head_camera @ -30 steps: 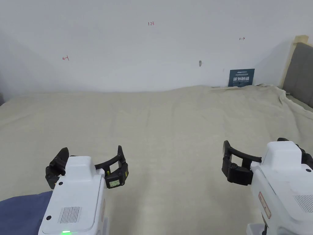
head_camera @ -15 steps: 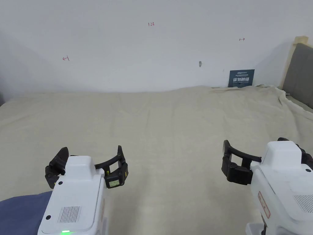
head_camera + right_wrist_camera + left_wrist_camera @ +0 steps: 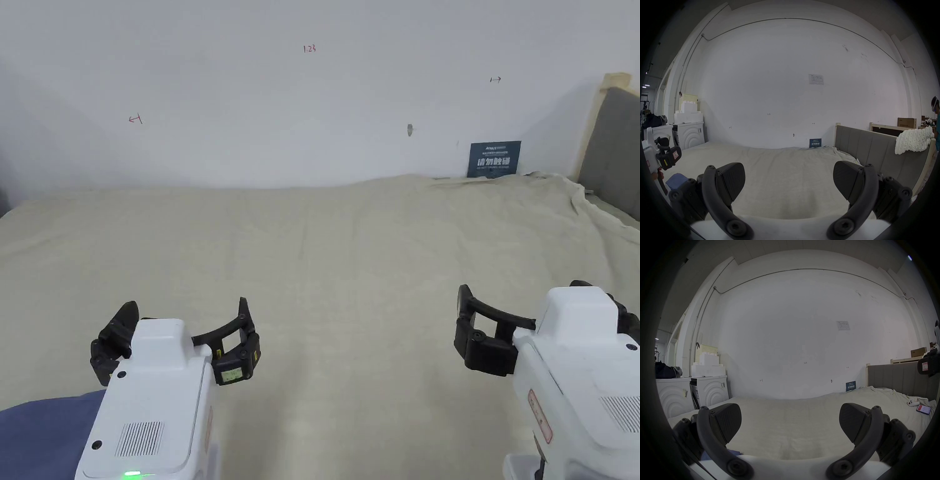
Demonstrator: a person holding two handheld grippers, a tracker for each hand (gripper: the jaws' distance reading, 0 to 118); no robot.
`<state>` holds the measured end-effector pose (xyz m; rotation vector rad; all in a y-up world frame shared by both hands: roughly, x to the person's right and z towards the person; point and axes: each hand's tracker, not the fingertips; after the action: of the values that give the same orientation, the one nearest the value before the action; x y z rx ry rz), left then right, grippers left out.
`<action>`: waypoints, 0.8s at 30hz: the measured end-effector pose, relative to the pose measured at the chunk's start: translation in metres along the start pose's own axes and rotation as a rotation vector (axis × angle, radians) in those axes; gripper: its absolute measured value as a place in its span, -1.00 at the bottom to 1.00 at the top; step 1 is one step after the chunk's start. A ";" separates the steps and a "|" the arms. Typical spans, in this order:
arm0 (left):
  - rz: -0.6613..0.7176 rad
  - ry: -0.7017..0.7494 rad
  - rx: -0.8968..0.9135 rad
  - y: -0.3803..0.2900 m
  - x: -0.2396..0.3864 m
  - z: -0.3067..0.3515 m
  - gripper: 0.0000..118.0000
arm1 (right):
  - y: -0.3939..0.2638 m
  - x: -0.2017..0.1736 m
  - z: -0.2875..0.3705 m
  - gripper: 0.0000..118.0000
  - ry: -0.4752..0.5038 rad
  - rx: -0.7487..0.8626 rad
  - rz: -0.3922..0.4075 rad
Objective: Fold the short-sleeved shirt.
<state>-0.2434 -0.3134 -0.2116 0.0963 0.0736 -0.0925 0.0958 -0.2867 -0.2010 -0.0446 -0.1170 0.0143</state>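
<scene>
A blue garment [image 3: 37, 431], apparently the shirt, lies on the beige bed sheet [image 3: 350, 262] at the near left corner, mostly hidden behind my left gripper's white body. It appears as a small blue bundle [image 3: 676, 180] in the right gripper view and as a sliver [image 3: 734, 451] in the left gripper view. My left gripper [image 3: 185, 310] hovers just past it, open and holding nothing. My right gripper [image 3: 522, 294] hovers open over bare sheet at the near right. Each gripper view shows its own jaws spread wide, left [image 3: 790, 420] and right [image 3: 789, 178].
A grey headboard [image 3: 615, 150] bounds the bed on the right, with a white knitted blanket [image 3: 912, 142] draped over it. A blue sign [image 3: 494, 159] leans against the wall. A phone [image 3: 923, 409] lies near the headboard. White washing machines [image 3: 709, 392] stand left of the bed.
</scene>
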 end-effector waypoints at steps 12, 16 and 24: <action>0.003 0.002 0.000 0.001 -0.002 0.001 1.00 | 0.003 -0.001 0.000 0.86 0.002 -0.024 0.020; 0.011 0.004 -0.005 0.000 -0.003 0.001 1.00 | 0.007 -0.001 0.000 0.86 -0.024 -0.074 0.004; 0.019 0.003 -0.005 0.000 -0.008 0.001 1.00 | 0.019 -0.001 -0.011 0.86 -0.185 -0.453 -0.182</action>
<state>-0.2509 -0.3125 -0.2102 0.0922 0.0759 -0.0737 0.0963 -0.2685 -0.2128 -0.4860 -0.3074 -0.1910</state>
